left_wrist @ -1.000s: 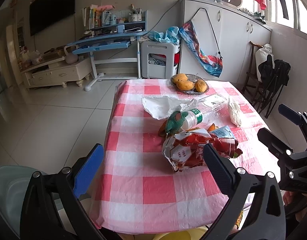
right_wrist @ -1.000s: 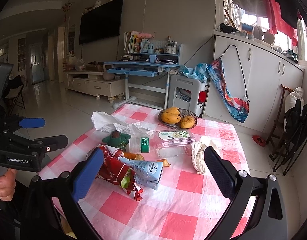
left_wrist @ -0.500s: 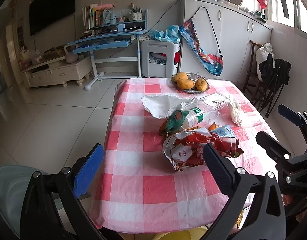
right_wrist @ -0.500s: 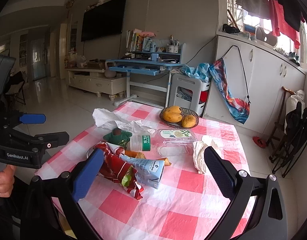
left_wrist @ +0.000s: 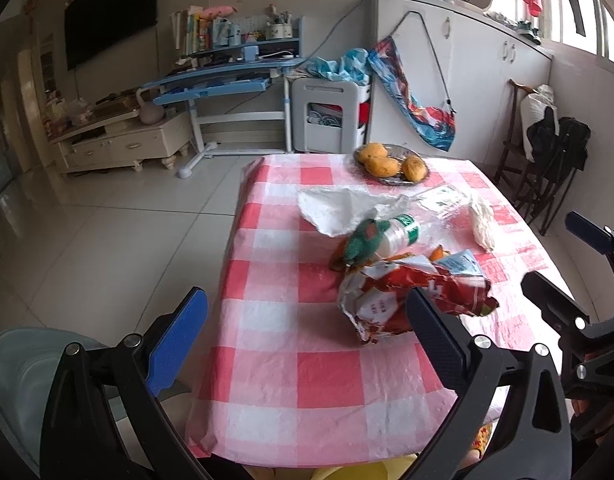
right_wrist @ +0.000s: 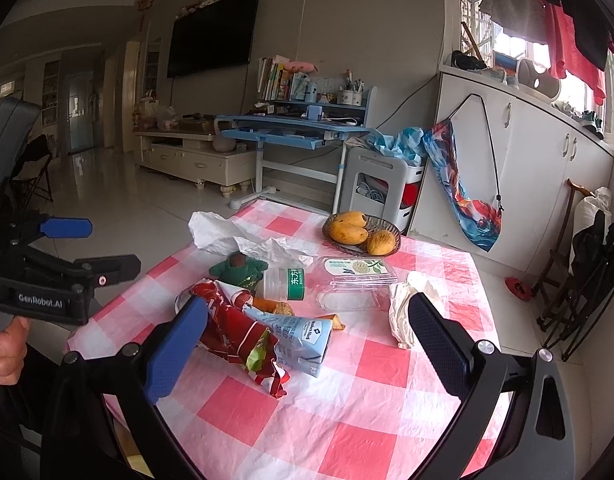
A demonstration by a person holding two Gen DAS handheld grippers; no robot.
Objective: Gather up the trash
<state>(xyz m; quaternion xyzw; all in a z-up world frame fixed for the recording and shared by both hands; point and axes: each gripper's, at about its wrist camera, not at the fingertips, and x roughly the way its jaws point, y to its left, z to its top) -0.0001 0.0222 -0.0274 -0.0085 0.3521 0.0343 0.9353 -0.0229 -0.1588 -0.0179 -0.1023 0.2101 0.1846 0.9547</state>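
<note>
R wrist: left gripper "GenRobot.AI" | both fingers wide, holding nothing | blue carton txt unreadable

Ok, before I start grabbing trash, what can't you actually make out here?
- Bin: none shown; a yellow object is cut by the left view's bottom edge.
- Chip bag: its near end sits behind the right gripper's blue finger.
- Bottle: partly covered by the green wrapper.
- Carton print: too small.
- Peels: mostly buried.
</note>
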